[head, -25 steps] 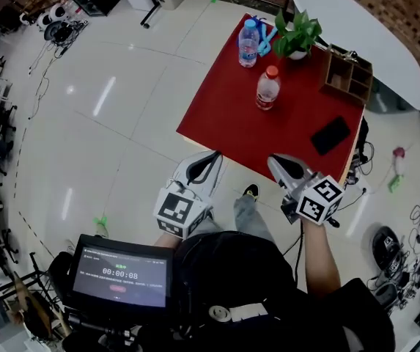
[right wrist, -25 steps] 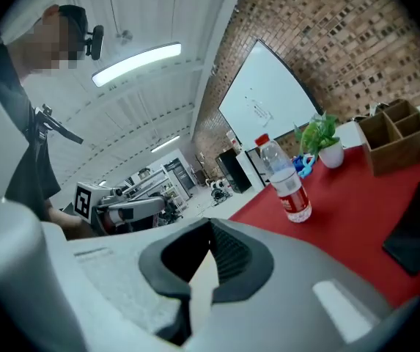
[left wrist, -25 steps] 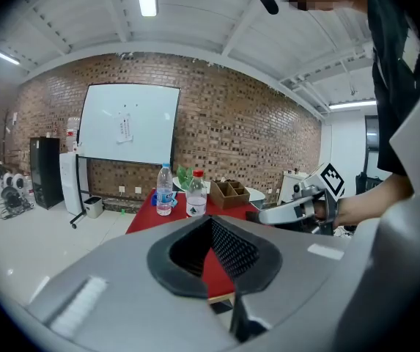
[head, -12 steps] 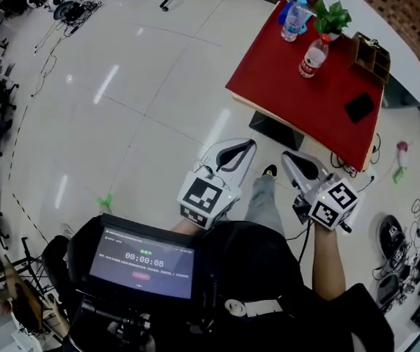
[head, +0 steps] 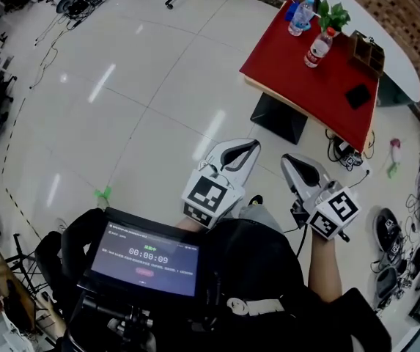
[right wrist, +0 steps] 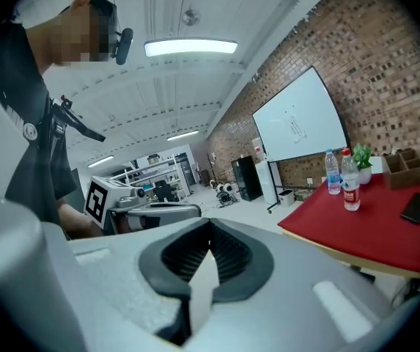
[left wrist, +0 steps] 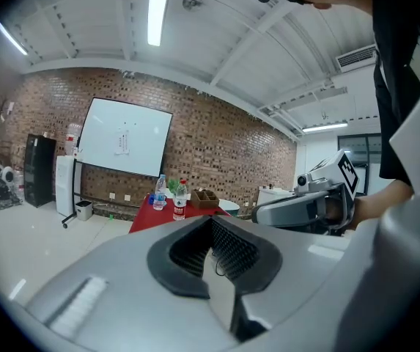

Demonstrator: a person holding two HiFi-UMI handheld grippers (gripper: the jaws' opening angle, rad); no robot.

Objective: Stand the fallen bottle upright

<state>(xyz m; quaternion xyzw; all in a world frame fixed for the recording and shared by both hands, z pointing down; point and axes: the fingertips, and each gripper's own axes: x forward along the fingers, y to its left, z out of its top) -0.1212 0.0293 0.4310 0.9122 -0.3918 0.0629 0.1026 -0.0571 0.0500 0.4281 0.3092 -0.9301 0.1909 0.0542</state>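
Two bottles stand upright on the red table (head: 297, 75), far off at the upper right of the head view: a blue-labelled bottle (head: 303, 15) and a red-capped bottle (head: 317, 48). I see no bottle lying down. The same blue-labelled bottle (right wrist: 331, 172) and red-capped bottle (right wrist: 350, 189) show in the right gripper view. My left gripper (head: 253, 147) and right gripper (head: 286, 160) hang over the floor well short of the table. Both are shut and hold nothing. In their own views the left gripper (left wrist: 211, 220) and right gripper (right wrist: 210, 224) point toward the table.
On the table are a potted plant (head: 334, 15), a wooden organizer (head: 367, 50) and a black phone (head: 358, 95). A white oval table (head: 385, 42) lies behind it. A dark box (head: 277, 117) sits under the table's near edge. Cables (head: 341, 152) trail on the floor at the right.
The table and its bottles have shrunk and slid toward the upper right as I back away over the floor. Both grippers stay shut in front of the person.
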